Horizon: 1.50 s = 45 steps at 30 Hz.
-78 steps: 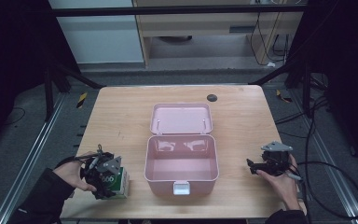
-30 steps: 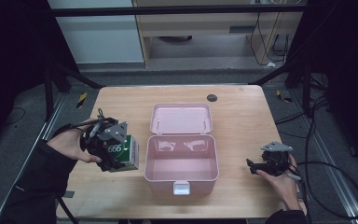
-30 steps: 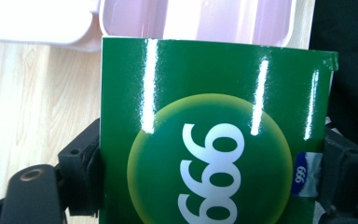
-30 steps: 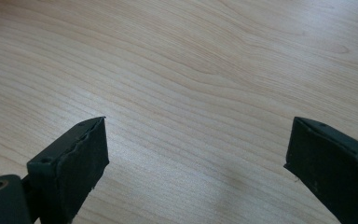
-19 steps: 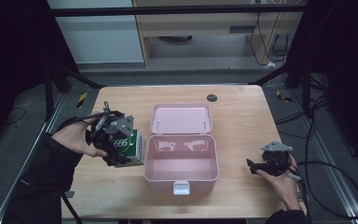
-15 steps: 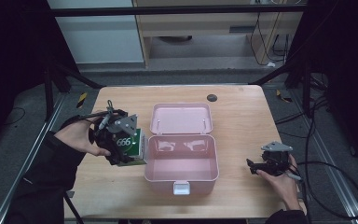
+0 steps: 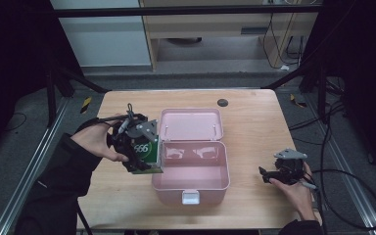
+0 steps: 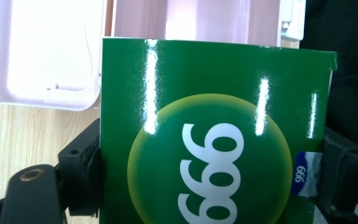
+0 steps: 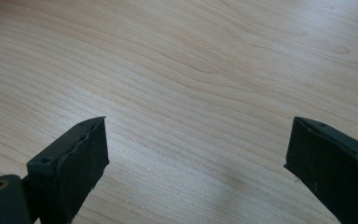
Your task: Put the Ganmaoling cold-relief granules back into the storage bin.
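A pale wooden table (image 7: pixel 254 122) with a light, wavy grain stood on a grey floor (image 7: pixel 24 147) in a dim room whose edges fell into near darkness. Behind it, a white panel (image 7: pixel 98 34) stood next to a light wooden cabinet (image 7: pixel 215 19). Black frame bars (image 7: pixel 186 10) crossed overhead and slanted down at both sides. Metal rails (image 7: pixel 34 161) ran along the floor, cables (image 7: pixel 347 171) trailed at the right, and what looked like yellow-black hazard tape (image 7: pixel 85 104) marked spots near the far corners.
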Each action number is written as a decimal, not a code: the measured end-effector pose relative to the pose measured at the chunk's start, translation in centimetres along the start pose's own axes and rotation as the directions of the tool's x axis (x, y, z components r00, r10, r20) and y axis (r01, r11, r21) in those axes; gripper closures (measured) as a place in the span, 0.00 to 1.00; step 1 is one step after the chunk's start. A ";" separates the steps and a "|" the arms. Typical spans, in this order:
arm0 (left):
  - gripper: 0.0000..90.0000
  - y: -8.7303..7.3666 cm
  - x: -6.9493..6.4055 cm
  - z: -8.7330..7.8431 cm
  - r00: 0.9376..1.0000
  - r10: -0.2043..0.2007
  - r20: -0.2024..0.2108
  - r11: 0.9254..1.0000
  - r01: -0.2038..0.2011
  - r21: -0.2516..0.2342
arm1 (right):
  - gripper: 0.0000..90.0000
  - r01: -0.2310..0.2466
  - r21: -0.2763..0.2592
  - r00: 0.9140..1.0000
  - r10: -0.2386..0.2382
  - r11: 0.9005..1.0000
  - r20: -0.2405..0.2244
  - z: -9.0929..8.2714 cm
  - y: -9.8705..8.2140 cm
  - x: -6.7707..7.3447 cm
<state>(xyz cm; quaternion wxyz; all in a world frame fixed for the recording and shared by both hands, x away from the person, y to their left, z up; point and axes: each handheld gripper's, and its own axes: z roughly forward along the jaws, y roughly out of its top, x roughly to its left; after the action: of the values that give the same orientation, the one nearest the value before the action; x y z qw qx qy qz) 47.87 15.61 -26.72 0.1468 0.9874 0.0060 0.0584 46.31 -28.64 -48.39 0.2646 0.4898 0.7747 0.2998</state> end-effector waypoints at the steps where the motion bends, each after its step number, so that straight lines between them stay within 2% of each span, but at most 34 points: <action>1: 0.16 0.2 0.0 0.1 1.000 0.002 0.003 1.000 -0.002 0.002 | 0.06 0.000 -0.001 1.000 0.000 1.000 0.000 0.0 0.0 0.0; 12: 0.16 2.2 0.2 1.1 1.000 0.015 0.027 1.000 -0.015 -0.001 | 0.06 -0.003 -0.002 1.000 0.003 1.000 0.001 0.0 0.0 0.0; 16: 0.16 2.8 0.1 1.6 0.999 0.014 0.029 1.000 -0.014 0.013 | 0.06 -0.001 -0.003 1.000 0.001 1.000 0.000 0.0 0.0 0.0; 30: 0.16 4.9 0.0 2.3 0.999 0.025 0.039 1.000 -0.025 -0.006 | 0.06 -0.001 -0.003 1.000 0.001 1.000 -0.003 0.0 0.0 -0.1; 45: 0.16 6.0 0.2 4.1 0.998 0.047 0.050 0.998 -0.049 0.039 | 0.06 0.002 -0.005 1.000 -0.002 1.000 -0.005 0.0 0.0 0.0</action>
<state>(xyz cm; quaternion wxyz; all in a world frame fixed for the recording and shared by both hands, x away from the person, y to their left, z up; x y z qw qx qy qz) 48.52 8.73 -28.83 0.1257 0.9912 -0.0202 0.0374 46.31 -28.69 -48.37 0.2642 0.4877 0.7751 0.3026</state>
